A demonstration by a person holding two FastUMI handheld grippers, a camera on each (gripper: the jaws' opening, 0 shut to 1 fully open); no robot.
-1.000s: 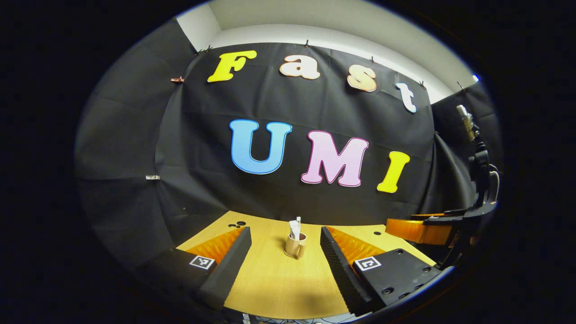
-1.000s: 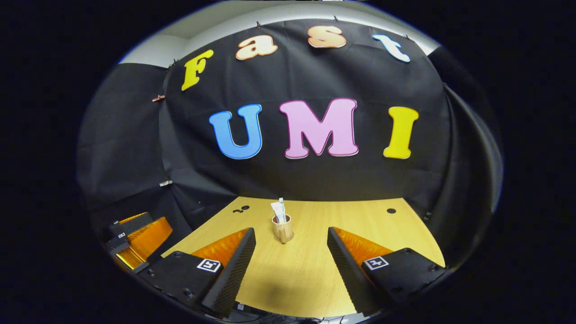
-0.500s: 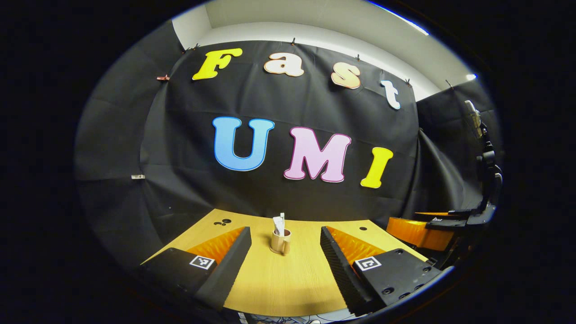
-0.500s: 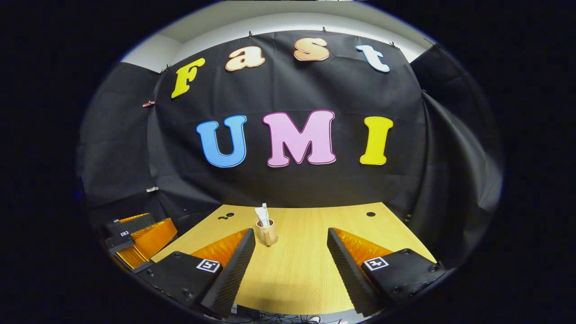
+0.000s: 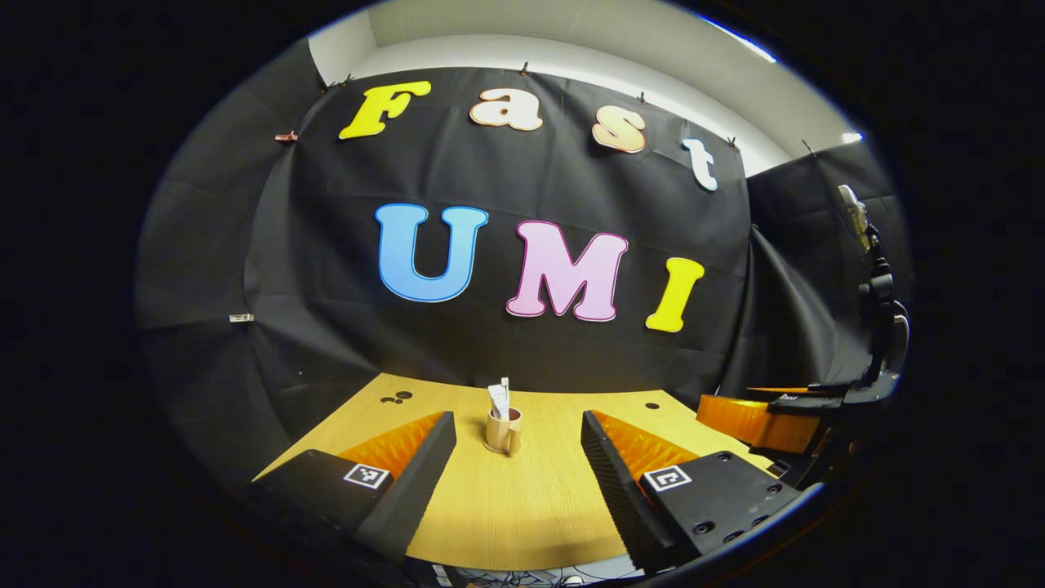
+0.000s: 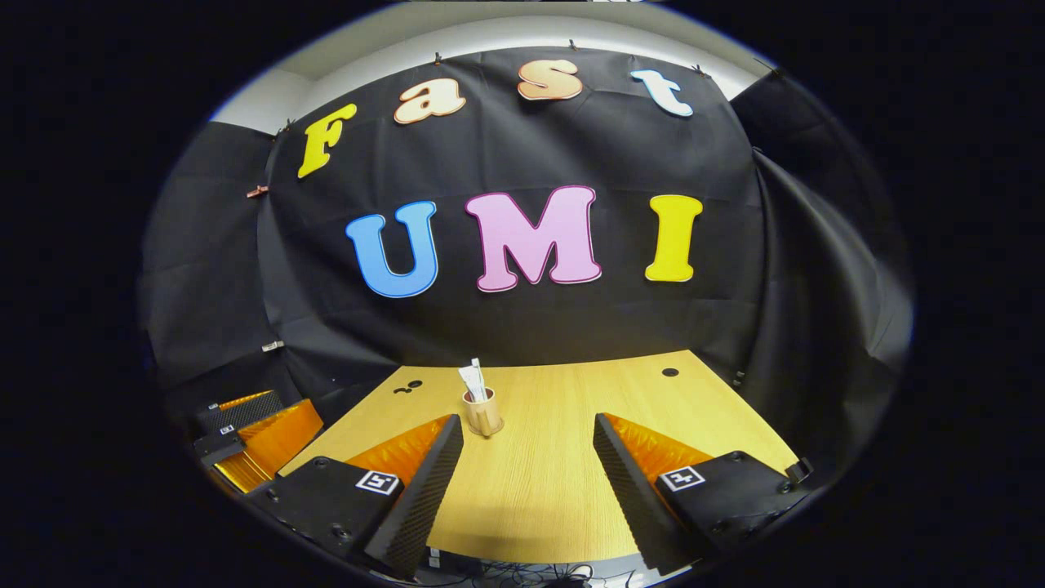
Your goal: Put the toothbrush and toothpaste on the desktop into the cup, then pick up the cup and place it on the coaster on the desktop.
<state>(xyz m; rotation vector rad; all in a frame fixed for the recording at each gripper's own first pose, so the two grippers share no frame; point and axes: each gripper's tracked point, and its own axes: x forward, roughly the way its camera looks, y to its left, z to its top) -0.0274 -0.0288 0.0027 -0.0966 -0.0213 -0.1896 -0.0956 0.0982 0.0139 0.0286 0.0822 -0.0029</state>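
Cup-on-desktop scene, told from the biggest thing down. Desktop (image 5: pixel 522 506), a light wooden top, spreads below the black cloth wall and carries everything else; in the right gripper view the same desktop (image 6: pixel 571 457) has a small dark hole (image 6: pixel 670 372) near its far right corner.

Left gripper (image 5: pixel 516 445) hangs low over the near edge with its two ribbed black fingers spread wide, nothing between them. Right gripper (image 6: pixel 528 449) is likewise held wide apart and empty over the near edge. In the left gripper view the right gripper (image 5: pixel 759 420) also shows at the far right, orange and black; in the right gripper view the left gripper (image 6: pixel 249 437) shows at the lower left.

The tan cup (image 5: pixel 503 431) stands upright on the desktop, well apart from both grippers, its handle towards the camera. In the right gripper view the cup (image 6: pixel 482 412) sits on a flat round coaster (image 6: pixel 492 429).

The white toothpaste (image 5: pixel 497 399) and the thin toothbrush (image 5: pixel 507 394) stick up out of the cup, touching each other.
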